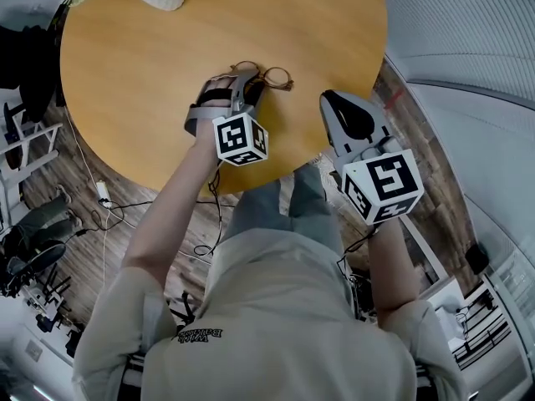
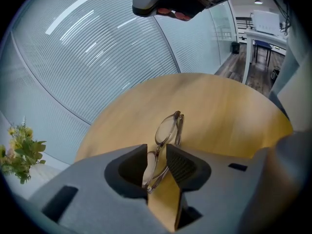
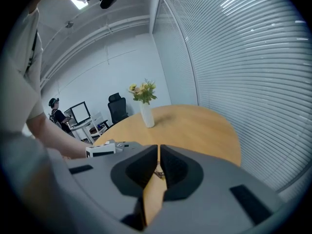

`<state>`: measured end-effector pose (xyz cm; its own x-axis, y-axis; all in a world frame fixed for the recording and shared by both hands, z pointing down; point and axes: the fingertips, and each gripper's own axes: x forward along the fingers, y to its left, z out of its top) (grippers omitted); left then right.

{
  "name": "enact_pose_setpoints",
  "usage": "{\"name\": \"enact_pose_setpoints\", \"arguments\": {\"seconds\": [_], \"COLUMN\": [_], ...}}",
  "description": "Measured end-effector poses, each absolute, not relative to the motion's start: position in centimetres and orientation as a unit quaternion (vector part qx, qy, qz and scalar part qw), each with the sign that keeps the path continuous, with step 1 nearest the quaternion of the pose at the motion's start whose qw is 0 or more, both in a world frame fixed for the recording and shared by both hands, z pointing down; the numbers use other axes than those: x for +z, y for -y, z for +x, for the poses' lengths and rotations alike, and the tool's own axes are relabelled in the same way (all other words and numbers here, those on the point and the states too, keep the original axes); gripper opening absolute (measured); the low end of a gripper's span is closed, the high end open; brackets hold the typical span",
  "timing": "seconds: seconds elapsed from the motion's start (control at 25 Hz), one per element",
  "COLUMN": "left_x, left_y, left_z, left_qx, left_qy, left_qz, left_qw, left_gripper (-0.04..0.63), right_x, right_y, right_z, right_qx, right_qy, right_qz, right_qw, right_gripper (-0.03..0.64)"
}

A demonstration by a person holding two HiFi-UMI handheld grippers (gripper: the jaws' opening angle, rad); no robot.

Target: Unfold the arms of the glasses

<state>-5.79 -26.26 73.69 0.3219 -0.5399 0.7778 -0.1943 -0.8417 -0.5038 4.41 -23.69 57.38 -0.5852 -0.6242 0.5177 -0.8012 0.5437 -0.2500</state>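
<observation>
- Left gripper [image 1: 252, 85] reaches forward over the counter [image 1: 159, 53], its fingers clamping one end of the glasses [image 1: 277, 78].
- Glasses stand on edge, long axis pointing away from those fingers.
- Right gripper [image 1: 333, 100] hovers just beside them, fingers nearly touching, empty.

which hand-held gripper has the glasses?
The left hand-held gripper: its jaws are closed on one lens of the folded glasses. The right hand-held gripper holds nothing, its jaws nearly together with only table showing between them.

Office, desk monitor [image 3: 80, 112], swivel chair [image 3: 117, 108], window blinds [image 3: 243, 57]
</observation>
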Motion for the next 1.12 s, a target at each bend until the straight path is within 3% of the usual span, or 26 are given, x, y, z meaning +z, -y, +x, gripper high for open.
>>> {"name": "enact_pose_setpoints", "arguments": {"seconds": [0.36, 0.56, 0.68, 0.84, 1.12], "left_x": [74.5, 73.1, 70.8, 66.0, 59.2], "left_y": [27.4, 27.7, 28.0, 28.9, 30.1], "left_z": [-5.8, -5.7, -5.5, -5.4, -5.9], "left_qx": [-0.549, -0.539, -0.514, -0.474, -0.428], "left_qy": [-0.219, -0.246, -0.264, -0.301, -0.354], "left_qz": [-0.781, -0.787, -0.802, -0.818, -0.822], "left_qw": [0.201, 0.173, 0.151, 0.128, 0.130], "left_gripper": [0.061, 0.043, 0.043, 0.043, 0.043], "right_x": [59.2, 58.5, 57.1, 54.8, 47.7], "right_y": [22.8, 22.6, 23.1, 23.9, 25.3], "right_z": [5.5, 6.2, 6.2, 6.9, 7.7], "right_qx": [0.247, 0.251, 0.255, 0.221, 0.156], "right_qy": [0.847, 0.848, 0.857, 0.862, 0.873], "right_qz": [0.429, 0.431, 0.424, 0.432, 0.445], "right_qw": [0.195, 0.179, 0.144, 0.148, 0.121], "right_gripper": [0.035, 0.035, 0.035, 0.037, 0.037]}}
